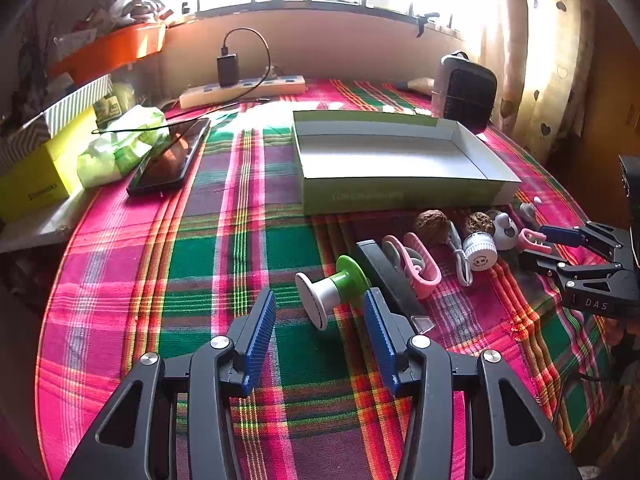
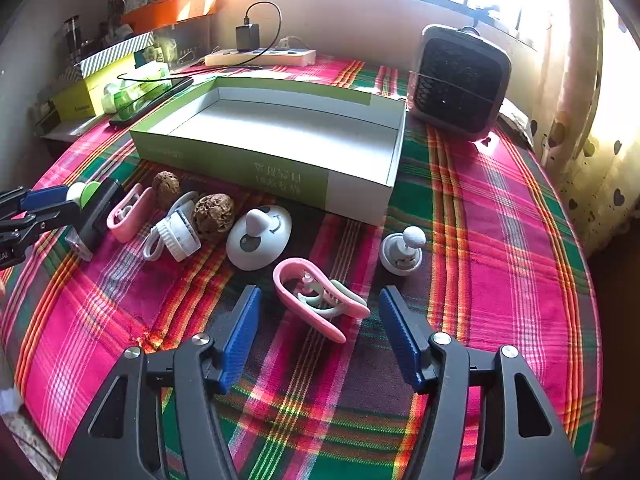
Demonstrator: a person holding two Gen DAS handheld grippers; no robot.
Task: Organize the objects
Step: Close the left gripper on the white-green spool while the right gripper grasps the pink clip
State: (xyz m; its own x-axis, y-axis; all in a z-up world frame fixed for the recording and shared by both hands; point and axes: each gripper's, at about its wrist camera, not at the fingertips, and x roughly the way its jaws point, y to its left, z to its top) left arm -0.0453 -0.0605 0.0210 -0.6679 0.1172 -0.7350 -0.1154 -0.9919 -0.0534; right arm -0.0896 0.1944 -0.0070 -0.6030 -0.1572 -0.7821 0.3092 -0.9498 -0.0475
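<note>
Nearest the left wrist camera, the left gripper (image 1: 320, 310) stands with its blue pads apart and nothing pressed between them; the green-and-white spool (image 1: 334, 288) lies on its side just beyond the tips, toward 12 o'clock. In the right wrist view the right gripper (image 2: 320, 308) is likewise parted, with the pink clip (image 2: 316, 300) lying between its fingers but touched by neither pad. Everything rests on a plaid cloth (image 2: 500, 240) of pink, green and purple (its edges curve away with the lens). Past the clip, at 11 o'clock, sit a white egg-shaped toy (image 2: 260, 238), a walnut (image 2: 213, 216), a white round dial (image 2: 178, 236) and a second pink clip (image 2: 128, 212); at 1 o'clock stands a small white knob-topped toy (image 2: 402, 252). Farther on lies the open green-sided box (image 2: 280, 152), empty inside. Behind it are a small black-grilled fan (image 2: 460, 80) at 1 o'clock and a power strip (image 2: 260, 57) at 12, under a window washed out by glare. The printing on the box front is too blurred to read.
</note>
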